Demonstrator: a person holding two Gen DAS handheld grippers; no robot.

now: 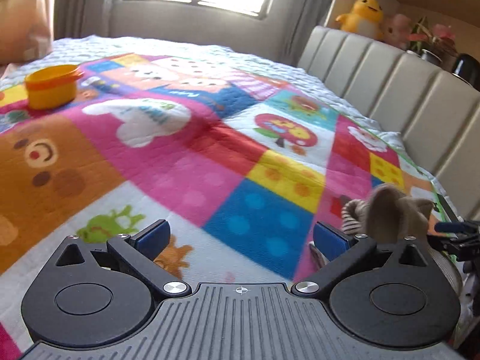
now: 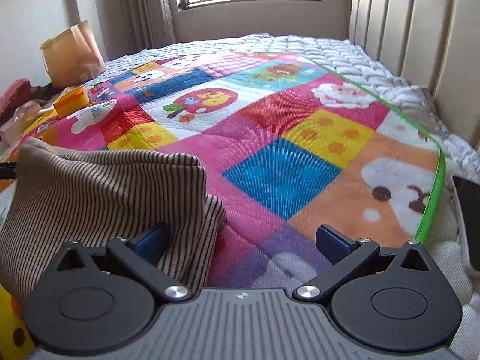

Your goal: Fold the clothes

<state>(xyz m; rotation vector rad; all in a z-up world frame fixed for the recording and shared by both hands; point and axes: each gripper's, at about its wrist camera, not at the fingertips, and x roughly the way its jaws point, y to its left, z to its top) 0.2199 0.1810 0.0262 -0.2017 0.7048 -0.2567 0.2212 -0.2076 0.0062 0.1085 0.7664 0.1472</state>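
Note:
A beige garment with thin dark stripes (image 2: 99, 192) lies bunched on the colourful patchwork quilt (image 2: 282, 168) at the left of the right wrist view, draped against my right gripper's left finger (image 2: 150, 240). My right gripper (image 2: 243, 240) is open, with nothing between its jaws. In the left wrist view the same garment (image 1: 387, 210) rises in a crumpled heap at the lower right, just beyond the right finger (image 1: 330, 240). My left gripper (image 1: 240, 234) is open and empty above the quilt (image 1: 210, 156).
A yellow-orange plastic tub (image 1: 51, 85) stands on the quilt at the far left. A padded headboard (image 1: 405, 90) runs along the right. A brown paper bag (image 2: 72, 54) stands at the bed's far left corner. Plush toys (image 1: 364, 13) sit on a shelf.

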